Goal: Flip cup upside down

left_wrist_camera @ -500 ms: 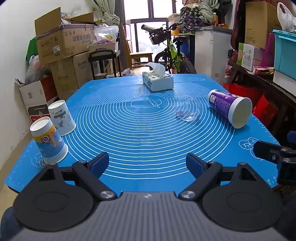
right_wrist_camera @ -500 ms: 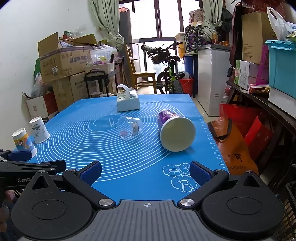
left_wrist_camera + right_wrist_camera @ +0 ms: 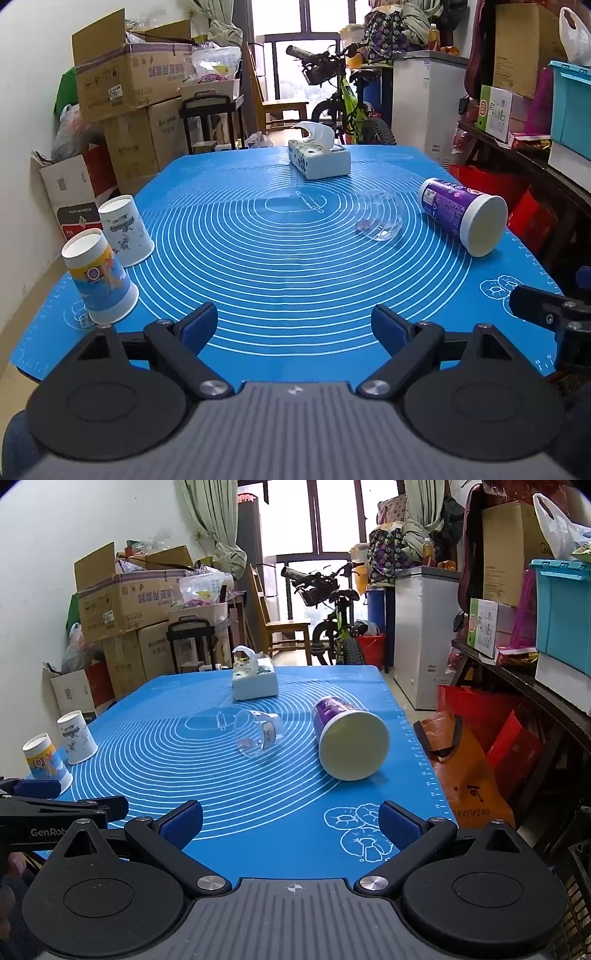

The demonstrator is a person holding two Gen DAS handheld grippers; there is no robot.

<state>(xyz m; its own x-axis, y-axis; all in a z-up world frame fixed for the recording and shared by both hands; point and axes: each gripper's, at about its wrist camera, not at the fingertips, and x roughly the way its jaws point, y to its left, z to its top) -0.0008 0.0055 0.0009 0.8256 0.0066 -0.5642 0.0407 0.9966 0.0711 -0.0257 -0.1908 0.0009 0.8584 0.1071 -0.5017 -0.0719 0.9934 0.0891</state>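
4 cups on the mat: 2 paper cups already stand upside down at lower left of the left wrist view, the yellow-and-blue cup (image 3: 99,277) and the white printed cup (image 3: 125,230) just beside it; 2 lie on their sides at right.
Task's cup: my judgement is either the clear plastic cup (image 3: 258,736), on its side at mid-frame of the right wrist view, or the purple cup (image 3: 347,742) on its side just right of it, wide white end toward the camera; which one is meant I cannot tell.
Step in hand: approach, by my reading; no cup is touched yet.
Left tool (image 3: 293,326): fingers spread wide, holding nothing, low over the near edge of the blue mat (image 3: 295,266).
Right tool (image 3: 291,827): fingers spread wide, holding nothing, over the mat's near right corner.
Next move calls for: likely the right tool reaching up-frame to a lying cup, closing across its wall, then turning the wrist so the rim faces down.
Handling: the clear cup looks thin and may crush or roll away.
Edges: the bench (image 3: 397,709) ends just right of the purple cup, so a nudge could roll it off.
Open room: bare mat across centre frame; tissue box (image 3: 319,160) well apart at the far end.
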